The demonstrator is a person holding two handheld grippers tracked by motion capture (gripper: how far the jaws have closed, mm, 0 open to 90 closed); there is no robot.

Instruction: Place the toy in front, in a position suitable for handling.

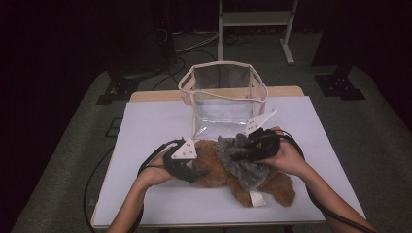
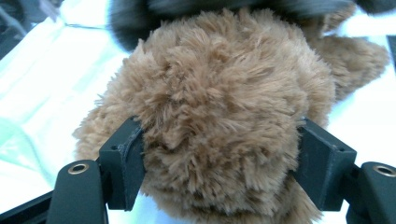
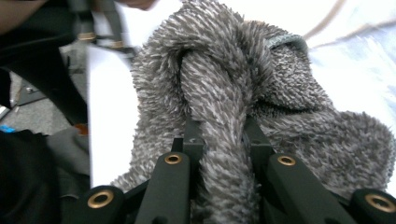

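High view first: a brown teddy bear [image 1: 214, 167] lies on its side across the near middle of the white table [image 1: 155, 121], with a grey fuzzy garment [image 1: 238, 158] wrapped over its middle. A white tag [image 1: 256, 198] sticks out near the bear's lower end. Behind the bear, towards the far edge of the table, stands a clear plastic bag [image 1: 223, 97] with cream trim, upright and open at the top.

The left gripper [image 1: 190, 171] comes in from the left, held low against the bear's left end. From the left gripper view, its two black jaws sit on either side of a round mass of brown fur [image 2: 219, 121] and press into it — the fur bulges out between and above them, so the claw is pinching the bear.

The right gripper [image 1: 243, 154] lies over the bear's middle, the person's right hand [image 1: 286, 158] wrapped round it. In the right gripper view the jaws are drawn close together on a bunched fold of the grey garment [image 3: 219, 107], which rises between them as a thick ridge and spreads out behind — this claw is pinching the fabric tightly. White table shows to the left of the cloth, and a dark shape at the upper left corner is too blurred to tell.

Black cables [image 1: 104, 170] trail from both grippers off the near side of the table.
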